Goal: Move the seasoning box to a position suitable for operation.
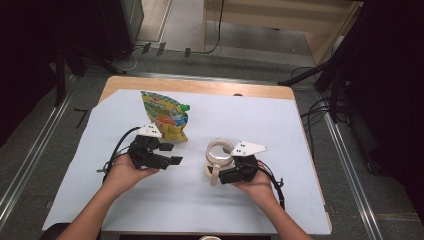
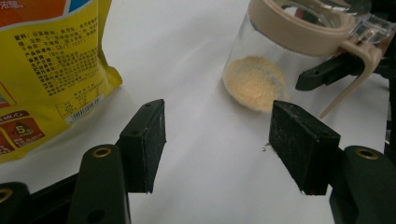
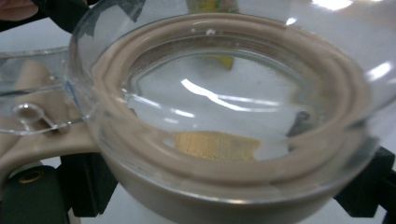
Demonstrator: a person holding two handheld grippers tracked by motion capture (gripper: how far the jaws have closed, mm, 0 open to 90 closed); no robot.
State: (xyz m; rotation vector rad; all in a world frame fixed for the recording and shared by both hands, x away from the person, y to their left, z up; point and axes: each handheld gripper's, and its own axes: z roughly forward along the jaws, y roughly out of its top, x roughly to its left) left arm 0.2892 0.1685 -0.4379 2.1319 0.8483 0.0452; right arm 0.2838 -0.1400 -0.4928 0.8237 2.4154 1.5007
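A clear jar [image 1: 220, 150] with a beige rim and clasp, holding a little beige powder [image 2: 254, 81], is tilted just right of the table's middle. My right gripper [image 1: 220, 168] is shut on the jar, a black jaw on either side of its body [image 3: 224, 140]. A yellow printed bag [image 1: 165, 117] with a green cap stands behind and left of the jar. In front of the bag, my left gripper [image 1: 171, 154] points right toward the jar. Its jaws are open with nothing between the pads [image 2: 149, 140], and bare white sheet lies under them.
A white sheet [image 1: 280, 130] covers most of the wooden table [image 1: 200, 85]. Black stands and cables crowd the floor at the right [image 1: 325, 100] and back left. A small round object [image 1: 210, 238] peeks in at the table's front edge.
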